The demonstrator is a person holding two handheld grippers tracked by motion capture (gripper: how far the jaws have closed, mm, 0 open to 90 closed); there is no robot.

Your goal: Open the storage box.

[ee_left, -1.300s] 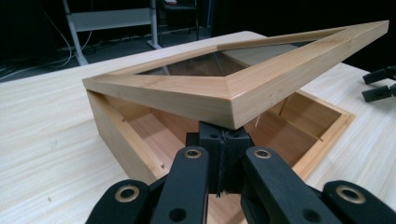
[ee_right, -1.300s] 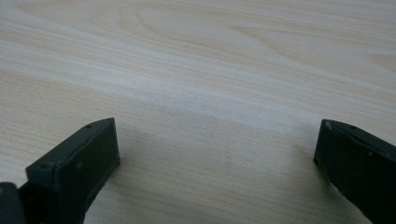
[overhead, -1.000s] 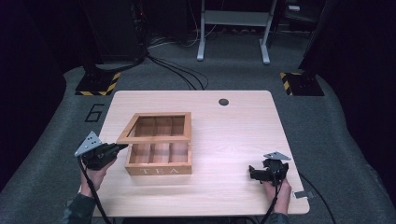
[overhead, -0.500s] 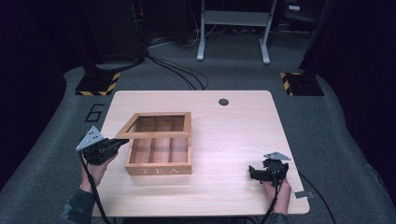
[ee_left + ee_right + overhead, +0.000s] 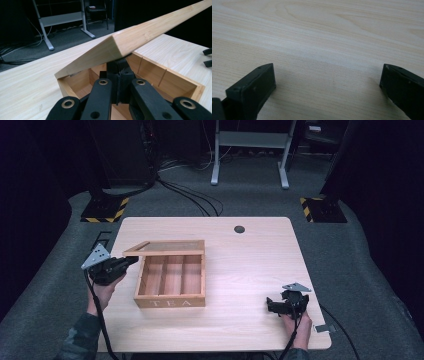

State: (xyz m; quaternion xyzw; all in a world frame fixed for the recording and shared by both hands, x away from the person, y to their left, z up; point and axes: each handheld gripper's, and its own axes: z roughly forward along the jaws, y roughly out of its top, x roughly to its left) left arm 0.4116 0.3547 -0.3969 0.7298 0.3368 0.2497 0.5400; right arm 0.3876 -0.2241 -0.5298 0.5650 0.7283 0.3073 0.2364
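Lifting slanted bamboo lid, slotted wooden tea box, closed left gripper

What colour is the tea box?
The tea box is light brown wood, like honey, with TEA marked on its front. The high view shows it best.

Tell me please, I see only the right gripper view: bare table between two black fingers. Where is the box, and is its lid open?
Observer: The wooden box stands left of centre on the table, well apart from the right gripper.
Operator: And the lid?
Observer: The lid is partly open, its near edge raised and its far edge down on the box.
Operator: What keeps it up?
Observer: The left gripper, its fingers shut together, sits under the lid's near left corner.
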